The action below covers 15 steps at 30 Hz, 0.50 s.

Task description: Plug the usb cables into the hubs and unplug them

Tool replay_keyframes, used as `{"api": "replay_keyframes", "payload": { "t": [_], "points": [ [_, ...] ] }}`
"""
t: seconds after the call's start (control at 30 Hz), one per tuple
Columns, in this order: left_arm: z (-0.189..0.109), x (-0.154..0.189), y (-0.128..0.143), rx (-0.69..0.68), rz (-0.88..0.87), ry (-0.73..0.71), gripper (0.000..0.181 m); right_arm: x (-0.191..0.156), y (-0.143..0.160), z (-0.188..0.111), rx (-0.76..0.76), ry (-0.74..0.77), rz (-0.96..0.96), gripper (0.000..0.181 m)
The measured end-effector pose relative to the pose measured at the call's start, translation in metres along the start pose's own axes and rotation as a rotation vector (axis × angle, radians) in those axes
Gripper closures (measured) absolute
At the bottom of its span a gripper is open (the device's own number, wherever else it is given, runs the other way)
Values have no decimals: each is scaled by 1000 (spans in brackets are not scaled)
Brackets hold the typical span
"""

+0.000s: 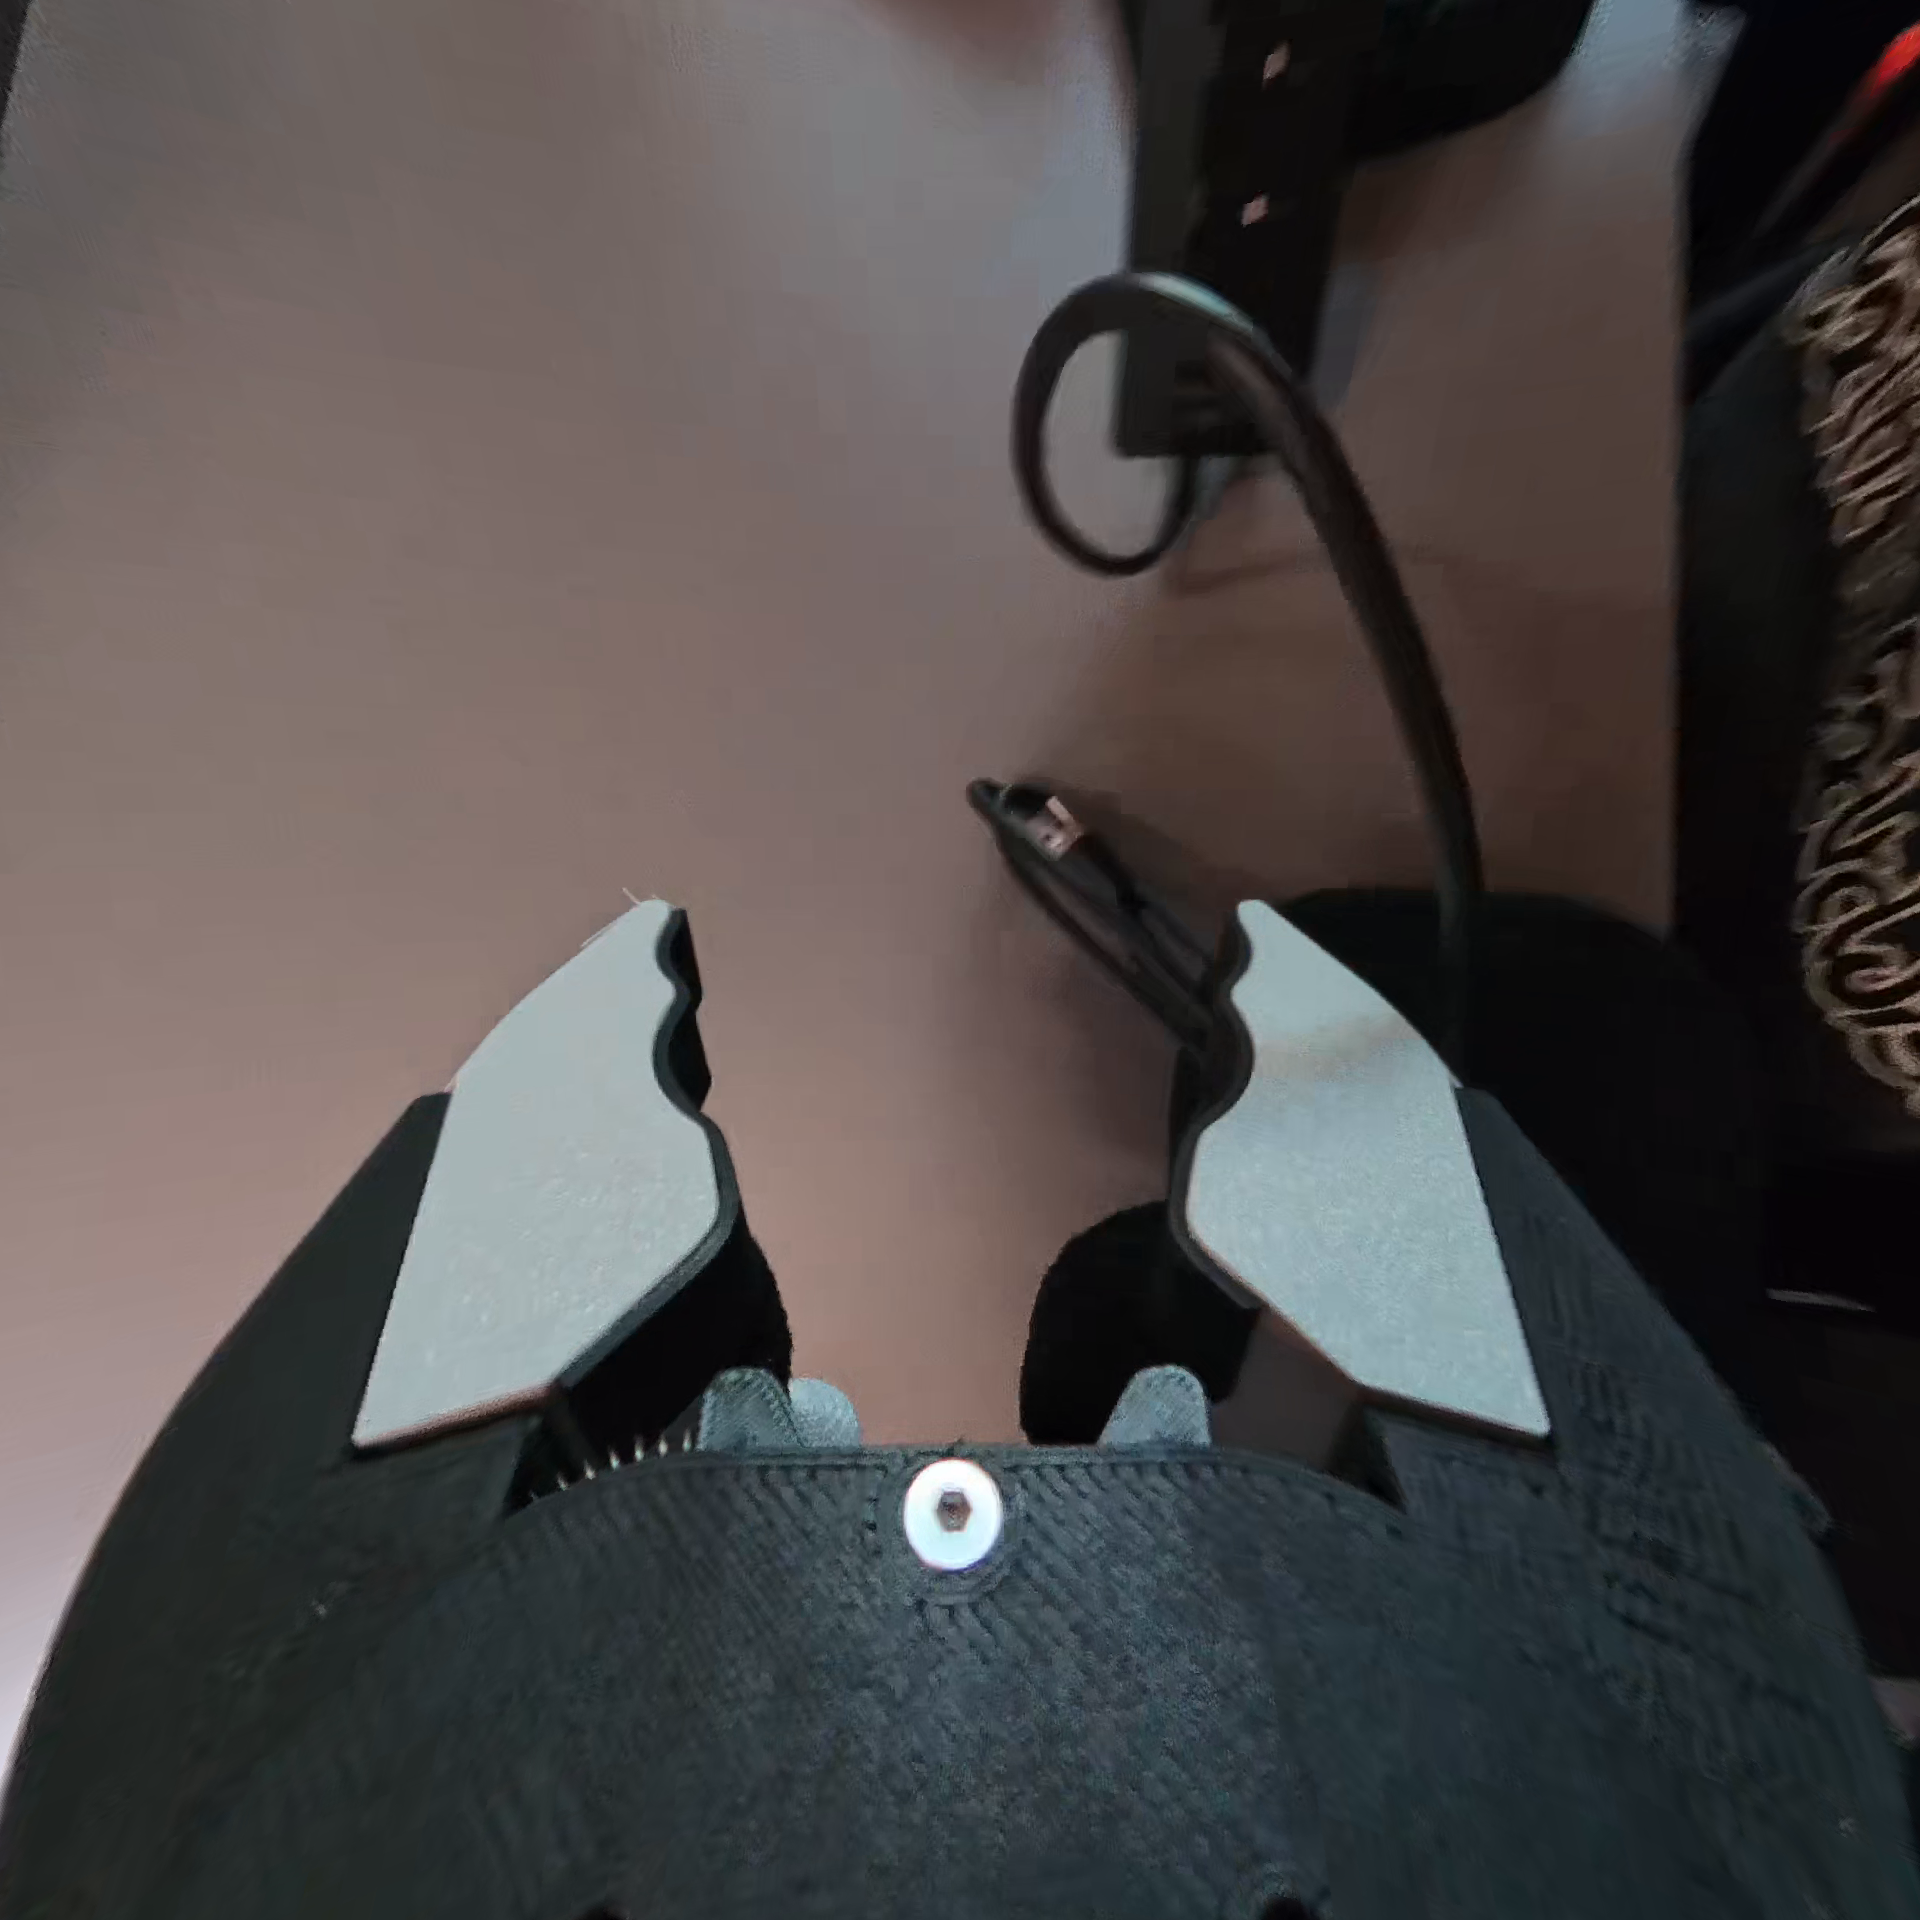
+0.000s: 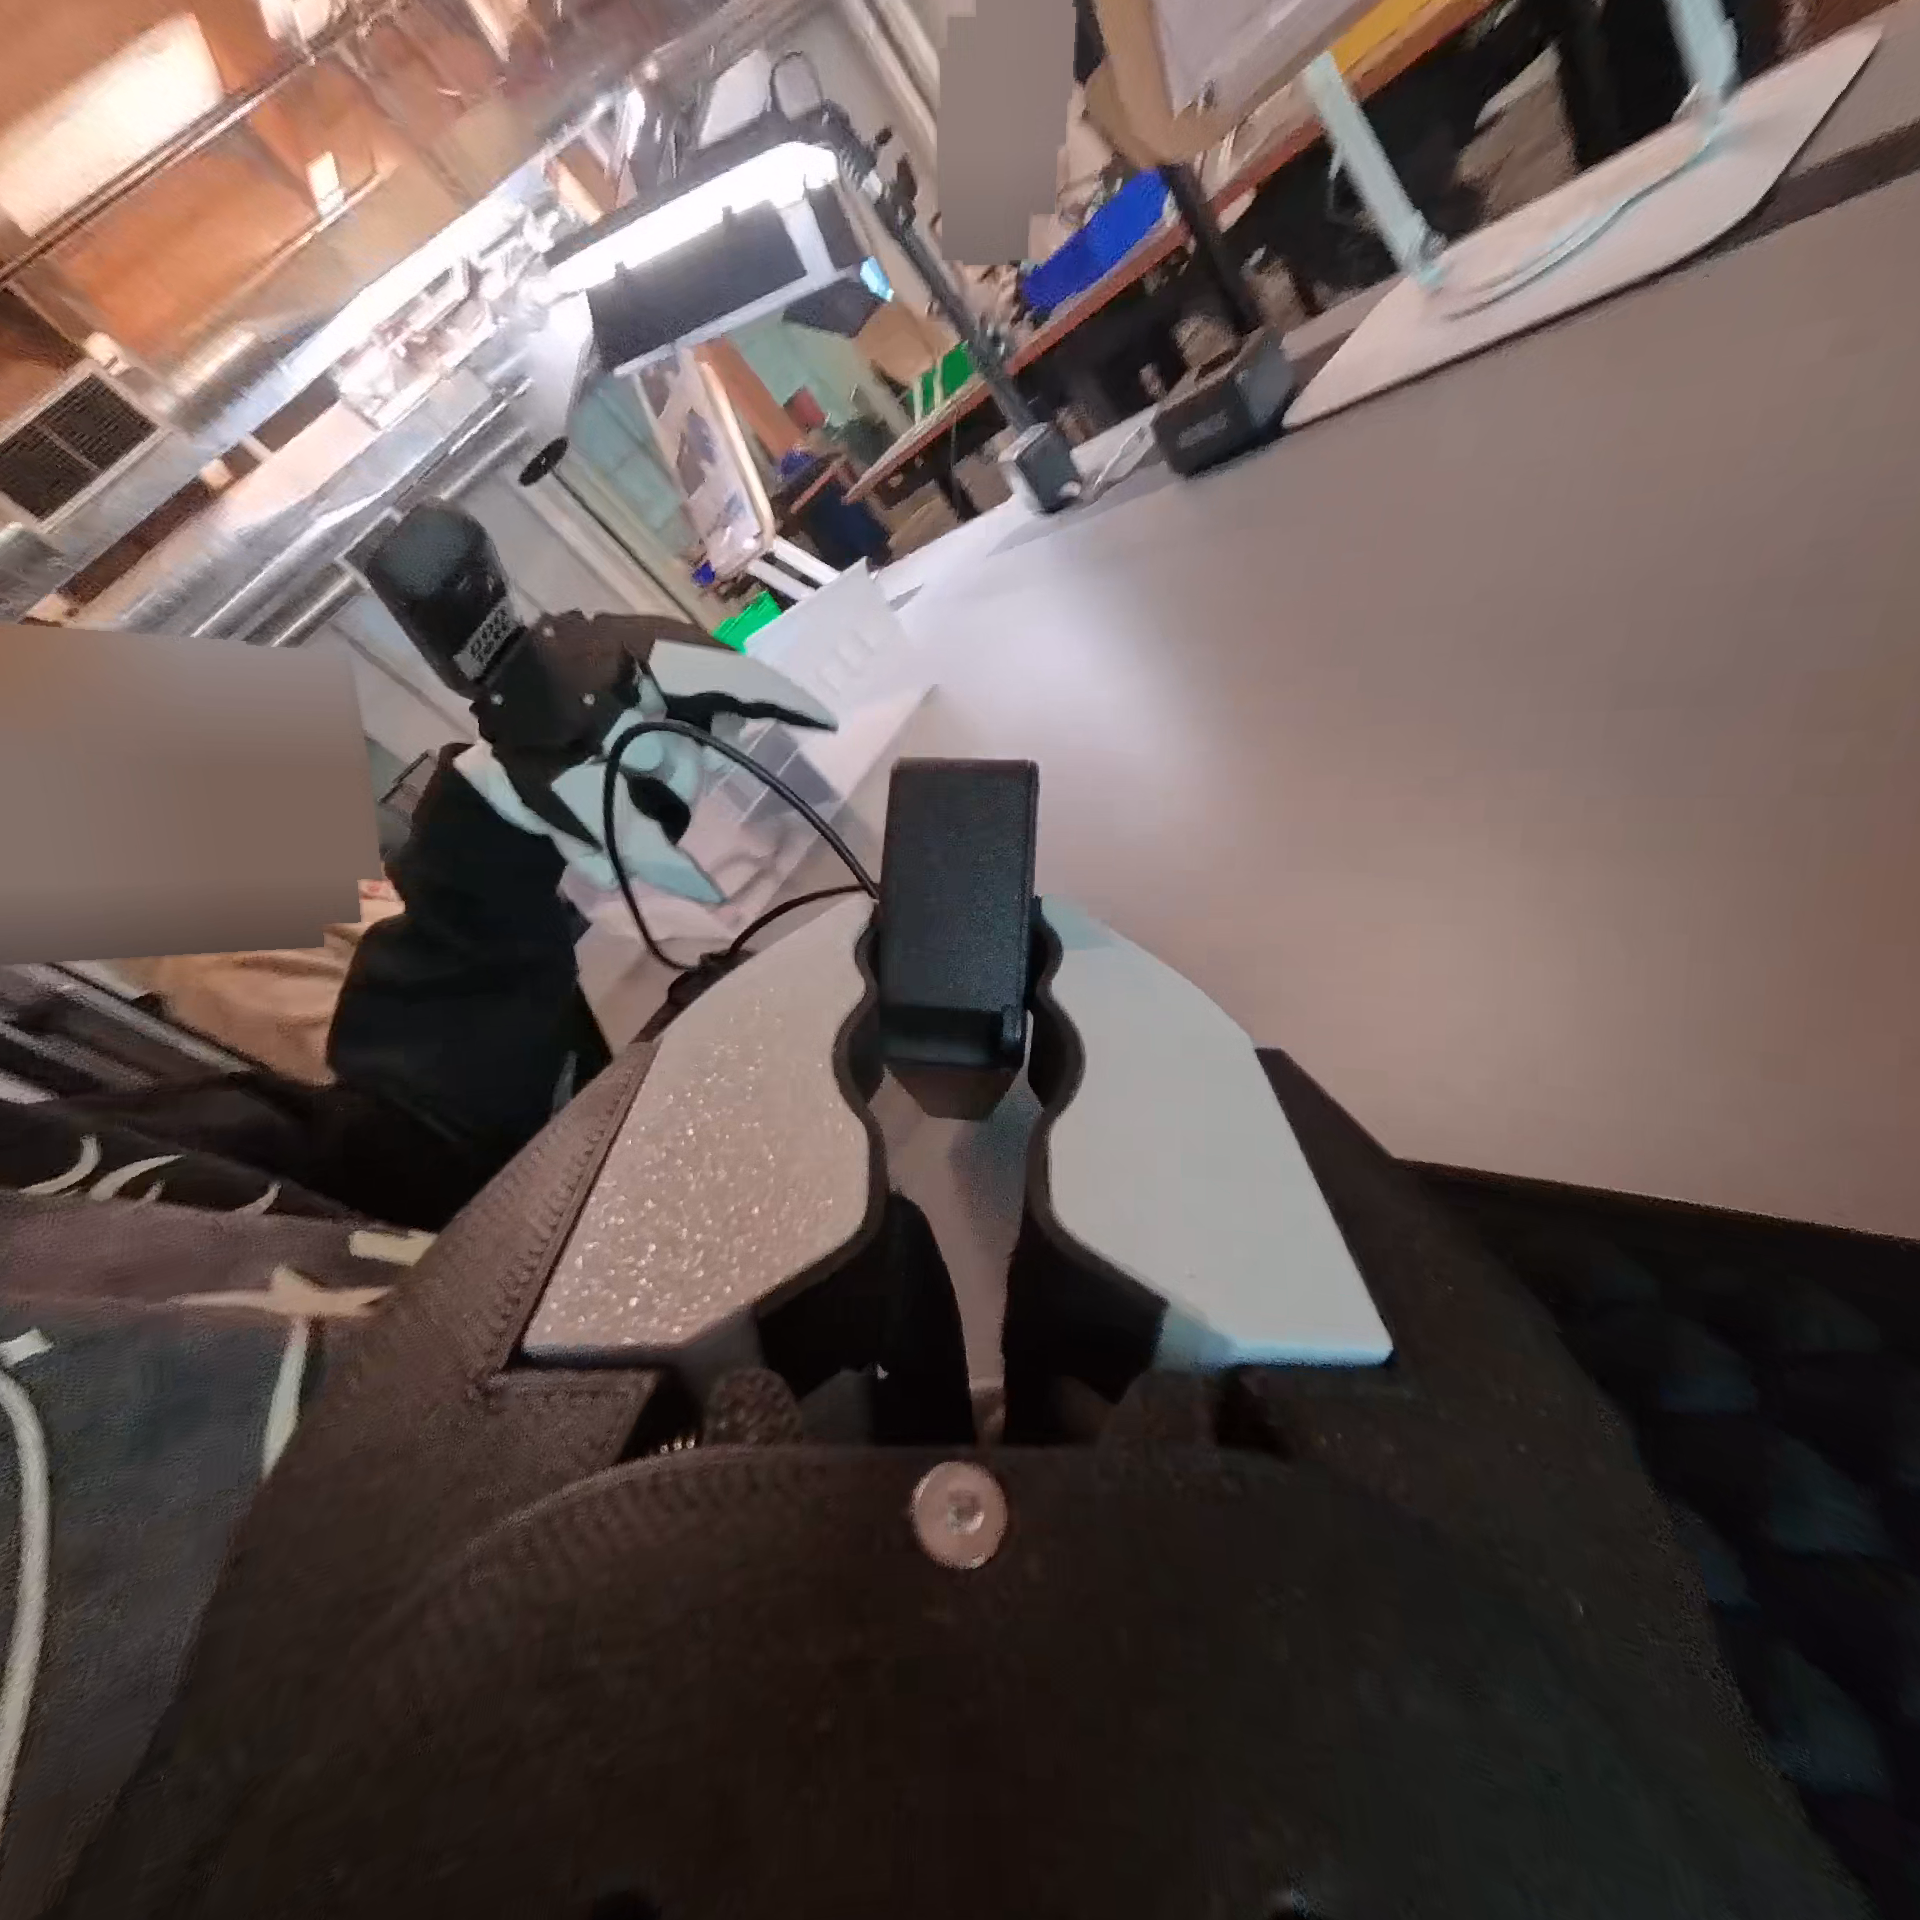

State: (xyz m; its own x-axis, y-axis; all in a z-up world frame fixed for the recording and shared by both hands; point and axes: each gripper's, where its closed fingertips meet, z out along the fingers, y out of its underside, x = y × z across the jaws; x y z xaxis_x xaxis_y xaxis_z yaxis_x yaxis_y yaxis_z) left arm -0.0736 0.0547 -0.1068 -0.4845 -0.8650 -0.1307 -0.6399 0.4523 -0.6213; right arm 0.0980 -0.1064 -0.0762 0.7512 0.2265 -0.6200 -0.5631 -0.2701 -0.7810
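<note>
My right gripper is shut on a black USB hub and holds it upright above the grey-brown table. The hub's thin black cable loops off to the left. My left gripper is open and empty just above the table. A black USB plug lies on the table just ahead of its right finger, with its metal end pointing away and its cable running under that finger. The hub and its cable loop show farther off, at the upper right. The left gripper also shows in the right wrist view, open.
A person's patterned clothing and dark sleeve sit along the table's right edge. Far across the table stand a black box, a white board and white trays. Workshop benches lie beyond. The left gripper's tips are roughly 25 centimetres from the right gripper's.
</note>
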Motion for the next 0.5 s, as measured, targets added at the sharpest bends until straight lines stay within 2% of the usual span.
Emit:
{"api": "replay_keyframes", "payload": {
  "t": [0.1, 0.2, 0.27, 0.33, 0.43, 0.5],
  "points": [
    [-35, -22, -9, 36, 69, -249, 95, -4, 8, -3, -99, -37, 14, 157],
    [-99, -30, -31, 201, -2, -448, 111, 6, 7, -7, -112, 26, -34, 155],
    [-144, -26, -32, 317, -79, -498, 127, 18, 6, -13, -131, 102, -89, 150],
    [-172, -21, -11, 327, -142, -487, 136, 31, 6, -19, -155, 187, -186, 142],
    [-182, -22, 61, 106, -292, -432, 148, 43, -5, -30, -113, 273, -319, 133],
    [-173, -14, 108, -54, -392, -332, 151, 38, -19, -36, -18, 237, -337, 132]
  ]
}}
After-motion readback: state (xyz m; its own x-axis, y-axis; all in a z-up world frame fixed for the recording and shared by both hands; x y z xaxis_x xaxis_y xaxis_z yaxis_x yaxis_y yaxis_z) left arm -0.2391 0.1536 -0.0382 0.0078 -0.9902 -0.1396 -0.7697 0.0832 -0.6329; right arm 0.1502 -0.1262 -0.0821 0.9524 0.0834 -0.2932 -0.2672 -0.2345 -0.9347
